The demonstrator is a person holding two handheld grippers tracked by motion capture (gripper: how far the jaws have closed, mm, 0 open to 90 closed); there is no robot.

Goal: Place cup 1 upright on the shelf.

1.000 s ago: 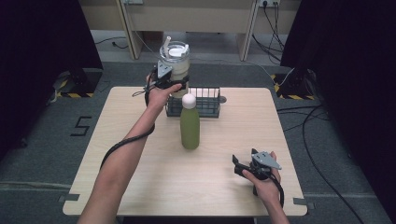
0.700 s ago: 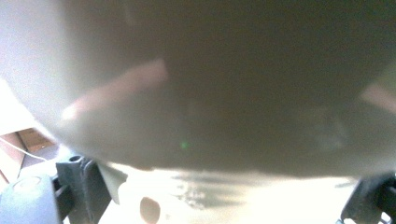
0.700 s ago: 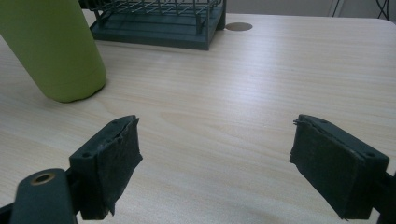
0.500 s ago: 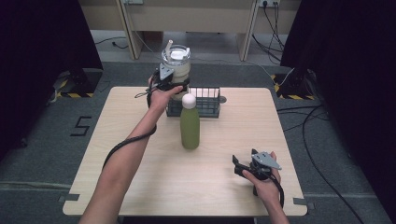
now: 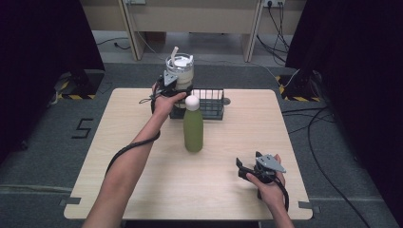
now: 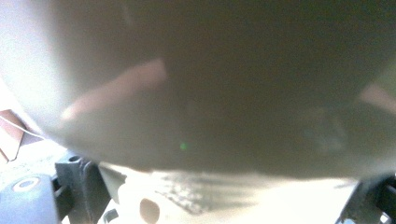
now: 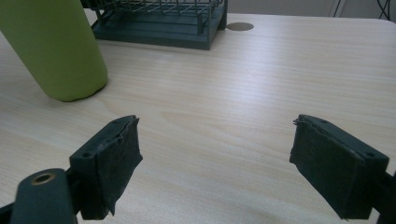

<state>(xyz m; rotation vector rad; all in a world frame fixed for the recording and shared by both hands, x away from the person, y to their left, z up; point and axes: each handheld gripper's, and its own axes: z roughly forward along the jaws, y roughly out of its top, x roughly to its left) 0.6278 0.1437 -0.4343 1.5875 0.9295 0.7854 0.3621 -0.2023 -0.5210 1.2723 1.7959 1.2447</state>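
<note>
My left gripper pinches the big clear cup low on its side; in the left gripper view the cup's wall sits right up against the lens, blurred grey, w/ the jaws dark at the bottom corners, so the grip itself is hard to make out there. From the high view the cup stands upright, white lid and a straw on top, over the left end of the black wire rack at the table's far edge. Can't tell if its base touches the rack.

My right gripper rests low near the table's near right corner, pads spread apart w/ nothing btwn them, just bare wooden table. Ahead and to their left stands the green bottle, upright, white cap, just in front of the rack, well apart from my right jaws.
</note>
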